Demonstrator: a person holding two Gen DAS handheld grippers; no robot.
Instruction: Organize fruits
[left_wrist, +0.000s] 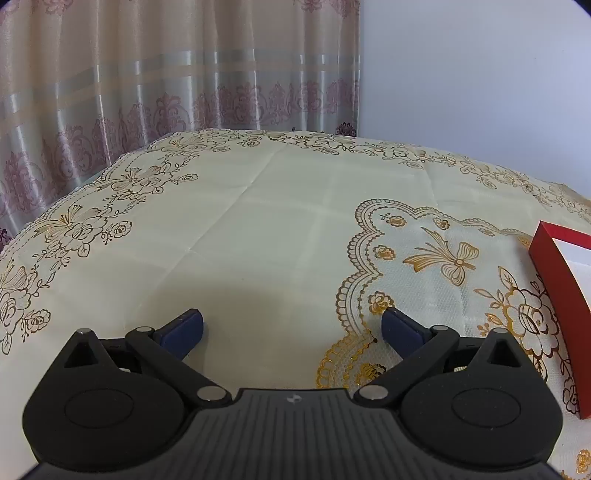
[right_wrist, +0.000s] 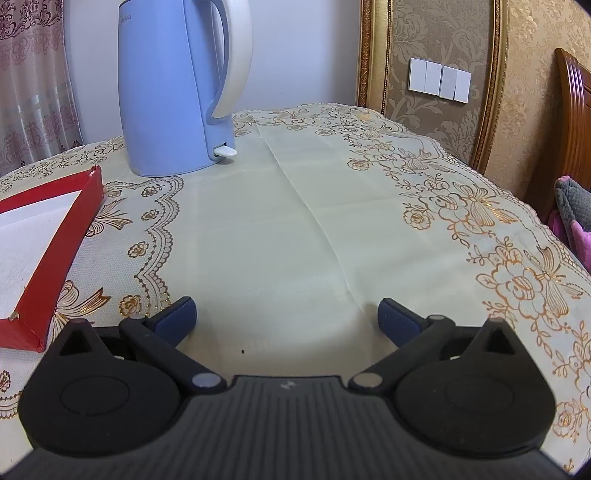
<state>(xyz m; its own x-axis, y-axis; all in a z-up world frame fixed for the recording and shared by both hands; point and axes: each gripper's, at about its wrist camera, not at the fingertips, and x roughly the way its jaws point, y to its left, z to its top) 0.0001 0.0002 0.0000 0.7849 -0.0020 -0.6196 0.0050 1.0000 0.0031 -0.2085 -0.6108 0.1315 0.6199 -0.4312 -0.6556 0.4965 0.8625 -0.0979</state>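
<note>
Both tools hang spread and empty over the table (left_wrist: 280, 229): left tool (left_wrist: 291, 326), right tool (right_wrist: 286, 317). The red box (right_wrist: 55, 240) lies between them, right of the left tool, left of the right. No fruit shows; perhaps it lies out of frame.

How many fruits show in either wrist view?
0. The red box shows only white lining in its visible part, and the tablecloth holds just a blue kettle; fruit may lie off-frame.
</note>
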